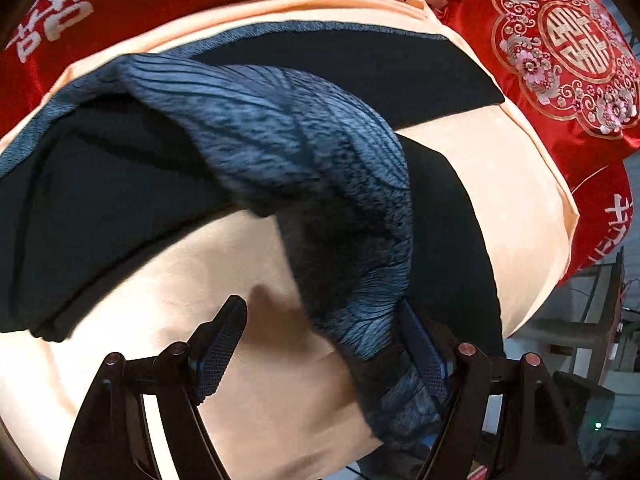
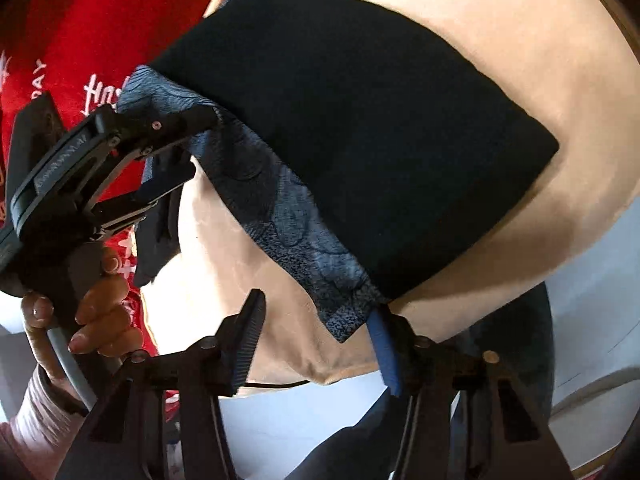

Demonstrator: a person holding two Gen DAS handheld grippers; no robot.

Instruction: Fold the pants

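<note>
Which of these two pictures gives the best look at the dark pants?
The left wrist view: the pants spread across the peach sheet, patterned waistband twisted up. The right wrist view shows only one folded part.

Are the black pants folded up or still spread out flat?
Partly folded: the pants lie doubled over on the peach sheet, their blue patterned lining turned outward.

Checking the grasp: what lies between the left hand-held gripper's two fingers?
In the left wrist view, mostly bare peach sheet; the pants' patterned blue band lies against just one finger.
</note>
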